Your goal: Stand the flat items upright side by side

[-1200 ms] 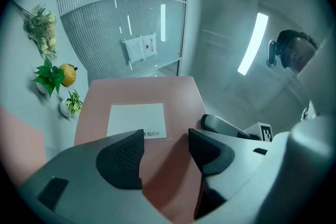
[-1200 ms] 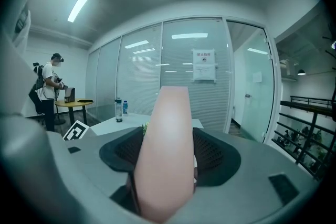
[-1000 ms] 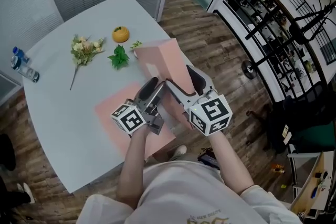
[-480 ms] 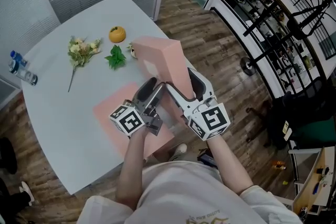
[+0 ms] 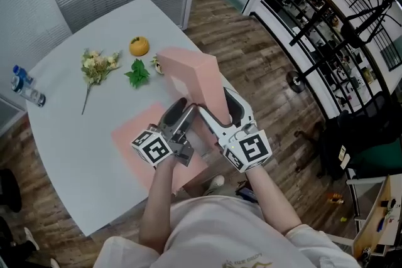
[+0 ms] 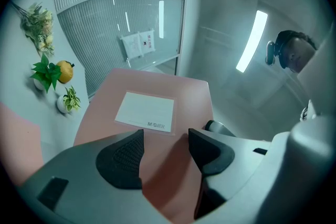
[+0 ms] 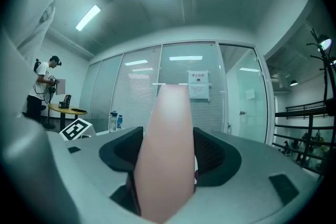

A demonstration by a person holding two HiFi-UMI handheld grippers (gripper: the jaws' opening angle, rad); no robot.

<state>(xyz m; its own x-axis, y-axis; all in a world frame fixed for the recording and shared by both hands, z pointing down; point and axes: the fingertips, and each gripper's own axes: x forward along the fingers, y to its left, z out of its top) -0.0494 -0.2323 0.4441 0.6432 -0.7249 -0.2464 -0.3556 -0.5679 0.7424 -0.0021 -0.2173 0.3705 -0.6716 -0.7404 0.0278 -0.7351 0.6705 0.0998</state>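
Note:
A pink file box (image 5: 196,77) with a white label (image 6: 145,111) stands upright near the table's right edge. My right gripper (image 5: 217,101) is shut on its narrow edge; in the right gripper view the pink box (image 7: 167,128) fills the gap between both pads. My left gripper (image 5: 182,112) is just left of it, low against the box's broad face (image 6: 157,86), with its jaws open and nothing pinched. A second flat pink item (image 5: 133,136) lies on the table under the left hand.
On the grey table (image 5: 69,128) farther back lie an orange (image 5: 139,46), a dried flower bunch (image 5: 97,64), a green leafy sprig (image 5: 137,73) and a small potted plant (image 5: 156,64). Water bottles (image 5: 25,90) lie at the left edge. The wooden floor drops off right beside the box.
My right gripper has turned slightly with the pink box still in it. The left gripper has kept its place and opening.

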